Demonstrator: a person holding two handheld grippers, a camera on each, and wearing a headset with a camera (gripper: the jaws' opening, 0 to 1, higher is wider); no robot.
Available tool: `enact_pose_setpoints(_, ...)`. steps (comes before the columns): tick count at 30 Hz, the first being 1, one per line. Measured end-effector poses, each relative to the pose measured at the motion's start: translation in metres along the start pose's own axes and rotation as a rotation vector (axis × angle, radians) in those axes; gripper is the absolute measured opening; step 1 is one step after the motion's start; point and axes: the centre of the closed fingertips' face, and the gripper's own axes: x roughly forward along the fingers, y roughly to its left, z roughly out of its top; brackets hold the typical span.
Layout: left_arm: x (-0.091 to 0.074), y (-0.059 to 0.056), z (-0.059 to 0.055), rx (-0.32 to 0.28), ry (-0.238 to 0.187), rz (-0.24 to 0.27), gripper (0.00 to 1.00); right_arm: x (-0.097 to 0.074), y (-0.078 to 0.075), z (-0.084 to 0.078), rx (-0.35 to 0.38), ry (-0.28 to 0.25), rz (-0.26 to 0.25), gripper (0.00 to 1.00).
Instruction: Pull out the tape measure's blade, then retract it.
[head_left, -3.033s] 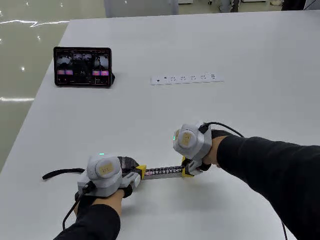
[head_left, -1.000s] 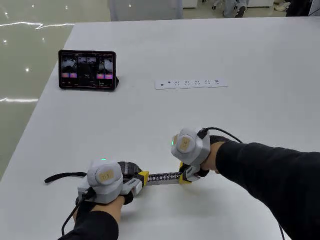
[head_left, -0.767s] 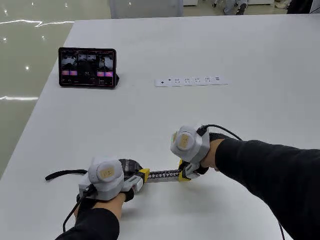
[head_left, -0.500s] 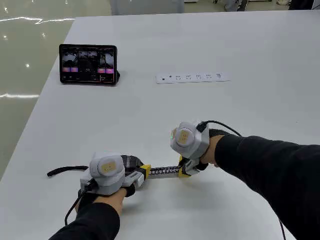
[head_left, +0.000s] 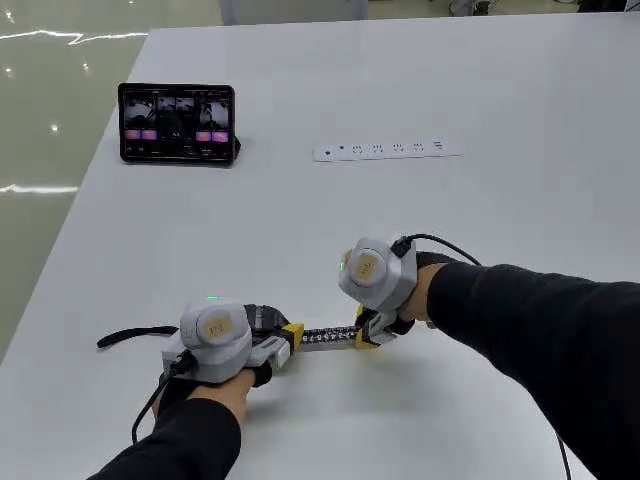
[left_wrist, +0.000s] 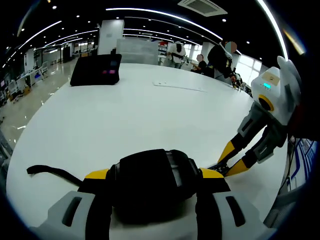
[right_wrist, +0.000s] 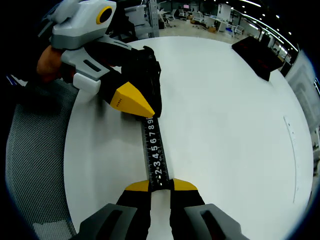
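Note:
The tape measure's black case (head_left: 262, 321) (left_wrist: 151, 186) lies on the white table (head_left: 330, 230), and my left gripper (head_left: 283, 345) is shut on it with a yellow-tipped jaw on each side. A short stretch of numbered blade (head_left: 329, 337) (right_wrist: 154, 152) runs out of the case to the right. My right gripper (head_left: 362, 338) (right_wrist: 160, 185) is shut on the blade's end, low over the table. In the right gripper view the case (right_wrist: 148, 75) and the left gripper (right_wrist: 131, 100) sit just beyond the blade. The case's black strap (head_left: 134, 335) trails to the left.
A dark tablet (head_left: 178, 123) stands propped at the table's far left, near the left edge. A white power strip (head_left: 387, 150) lies flat at the far middle. Bare tabletop stretches between them and my grippers. People stand beyond the table in the left gripper view.
My right gripper has come closer to the case, and the exposed blade is shorter than three seconds ago. The left gripper still holds the case in place.

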Motion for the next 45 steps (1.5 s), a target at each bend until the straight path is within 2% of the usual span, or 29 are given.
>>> enact_pose_setpoints(35,0.001,0.000,-0.001,-0.011,0.011,-0.003,0.65,0.004,0.002,0.010,-0.016,0.003,-0.013,0.10)
enact_pose_setpoints(37,0.001,0.000,-0.001,-0.012,0.012,-0.004,0.65,0.005,0.001,0.011,0.010,0.004,-0.016,0.10)
enact_pose_setpoints(45,0.000,0.000,-0.001,-0.016,0.017,-0.008,0.64,0.006,0.001,0.012,0.004,0.004,-0.017,0.09)
